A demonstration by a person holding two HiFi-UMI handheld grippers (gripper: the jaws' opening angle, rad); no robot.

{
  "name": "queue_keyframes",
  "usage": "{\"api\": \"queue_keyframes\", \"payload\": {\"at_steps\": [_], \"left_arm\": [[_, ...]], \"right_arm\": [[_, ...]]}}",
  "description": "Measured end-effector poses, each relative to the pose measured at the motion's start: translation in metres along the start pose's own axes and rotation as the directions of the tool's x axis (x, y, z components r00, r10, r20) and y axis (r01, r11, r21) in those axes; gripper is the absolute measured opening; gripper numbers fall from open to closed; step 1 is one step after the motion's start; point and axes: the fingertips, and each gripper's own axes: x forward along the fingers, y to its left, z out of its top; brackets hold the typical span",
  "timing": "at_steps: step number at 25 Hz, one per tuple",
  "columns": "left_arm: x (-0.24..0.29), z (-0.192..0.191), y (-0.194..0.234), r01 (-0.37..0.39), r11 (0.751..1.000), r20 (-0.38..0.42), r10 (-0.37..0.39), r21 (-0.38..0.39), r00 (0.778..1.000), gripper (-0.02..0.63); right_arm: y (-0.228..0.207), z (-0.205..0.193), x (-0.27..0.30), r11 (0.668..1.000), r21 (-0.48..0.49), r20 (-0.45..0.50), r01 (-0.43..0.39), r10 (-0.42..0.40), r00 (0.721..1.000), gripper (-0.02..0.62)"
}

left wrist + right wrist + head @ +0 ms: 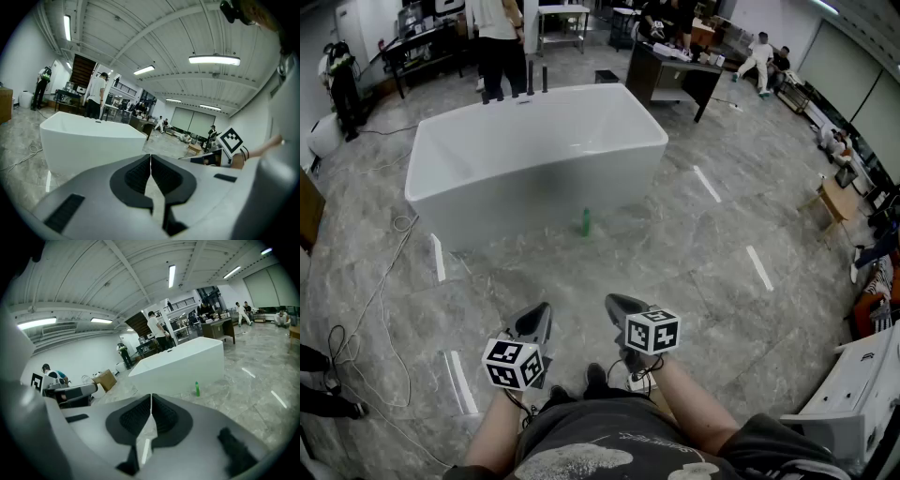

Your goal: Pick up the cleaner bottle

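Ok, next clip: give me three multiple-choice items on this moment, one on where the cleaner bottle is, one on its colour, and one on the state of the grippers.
1. Where is the cleaner bottle?
A. on the floor in front of the bathtub
B. inside the bathtub
C. on a desk

2. What colour is it?
A. white
B. blue
C. green

3. The left gripper and right gripper are:
A. wide open
B. shut and empty
C. shut on the bottle

Answers:
1. A, it stands upright on the floor by the tub's side.
2. C, its body shows green in the head view.
3. B, each gripper view shows the fingers together with nothing between them.
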Motion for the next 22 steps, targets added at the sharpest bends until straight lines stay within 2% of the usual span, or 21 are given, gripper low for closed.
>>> {"api": "queue_keyframes", "payload": {"at_steps": [11,17,22], "left_arm": [[-0.018,0.002,0.005,0.015,1.000,0.016,-0.015,0.005,1.000,0.015],[-0.039,-0.005,0.016,0.009,1.000,0.040,-0.008,-0.019,0.999,0.015],[-0.055,-0.008,0.034,-0.017,0.999,0.050,0.019,-0.049,0.999,0.015]], "right_arm": [[0.022,-0.005,0.003,1.000,-0.025,-0.007,0.005,-0.005,1.000,0.029],[0.032,-0.014,0.005,0.994,-0.099,-0.005,0.050,-0.051,0.999,0.031],[0.031,-0.020,0.003,0.995,-0.011,0.015,0.097,-0.097,0.995,0.031]]}}
